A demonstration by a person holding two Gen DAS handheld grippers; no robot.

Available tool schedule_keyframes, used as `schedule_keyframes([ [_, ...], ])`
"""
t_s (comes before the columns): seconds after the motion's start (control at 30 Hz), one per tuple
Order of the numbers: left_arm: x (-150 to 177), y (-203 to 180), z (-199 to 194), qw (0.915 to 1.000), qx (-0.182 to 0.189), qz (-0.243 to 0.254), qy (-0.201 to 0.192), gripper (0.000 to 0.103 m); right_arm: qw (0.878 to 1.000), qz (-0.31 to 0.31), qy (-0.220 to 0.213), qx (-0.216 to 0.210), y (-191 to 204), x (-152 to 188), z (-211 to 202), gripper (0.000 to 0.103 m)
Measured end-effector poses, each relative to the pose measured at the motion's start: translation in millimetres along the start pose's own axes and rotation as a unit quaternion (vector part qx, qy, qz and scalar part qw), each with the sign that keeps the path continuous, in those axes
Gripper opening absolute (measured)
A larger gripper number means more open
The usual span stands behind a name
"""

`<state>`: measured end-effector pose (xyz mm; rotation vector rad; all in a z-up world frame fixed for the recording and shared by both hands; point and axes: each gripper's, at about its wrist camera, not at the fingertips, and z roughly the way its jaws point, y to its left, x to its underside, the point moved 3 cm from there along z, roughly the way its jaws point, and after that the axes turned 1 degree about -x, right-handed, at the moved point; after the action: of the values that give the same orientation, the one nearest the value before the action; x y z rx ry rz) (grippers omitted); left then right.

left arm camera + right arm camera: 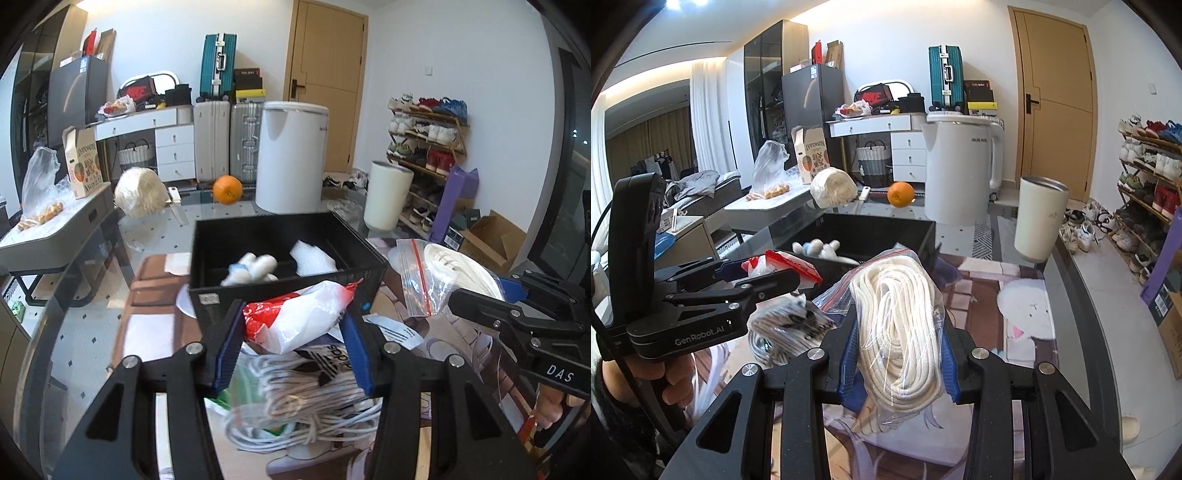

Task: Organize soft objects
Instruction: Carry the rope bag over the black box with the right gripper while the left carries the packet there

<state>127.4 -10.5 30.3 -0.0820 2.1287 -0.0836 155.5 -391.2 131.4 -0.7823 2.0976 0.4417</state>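
Your left gripper (pixel 291 332) is clamped on the red-and-white bag (pixel 295 319), held just in front of the black box (pixel 221 236), above a cable bundle (pixel 314 398). The bag is light, crinkly and slippery, so pinch it where it's bunched. Your right gripper (pixel 899 354) is closed on the bagged rope (pixel 897 317), beside the box; it's soft and squashy with slick plastic, so grip mid-coil.

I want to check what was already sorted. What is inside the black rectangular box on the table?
Inside the black rectangular box lie a white-and-blue plush toy and a white foam-like sheet, on either side of a divider. The near wall hides the box floor closest to the cameras.
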Motion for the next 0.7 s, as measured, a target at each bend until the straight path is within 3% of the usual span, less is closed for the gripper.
schedule_keyframes([
  [0.4,-24,20,-4,0.9994,-0.004,-0.003,-0.035,0.050,1.000,-0.006,-0.019,-0.016,15,-30,13,0.037],
  [0.7,-38,29,10,0.9993,-0.005,-0.005,-0.036,0.050,1.000,-0.006,-0.018,-0.022,15,-50,36,0.037],
])
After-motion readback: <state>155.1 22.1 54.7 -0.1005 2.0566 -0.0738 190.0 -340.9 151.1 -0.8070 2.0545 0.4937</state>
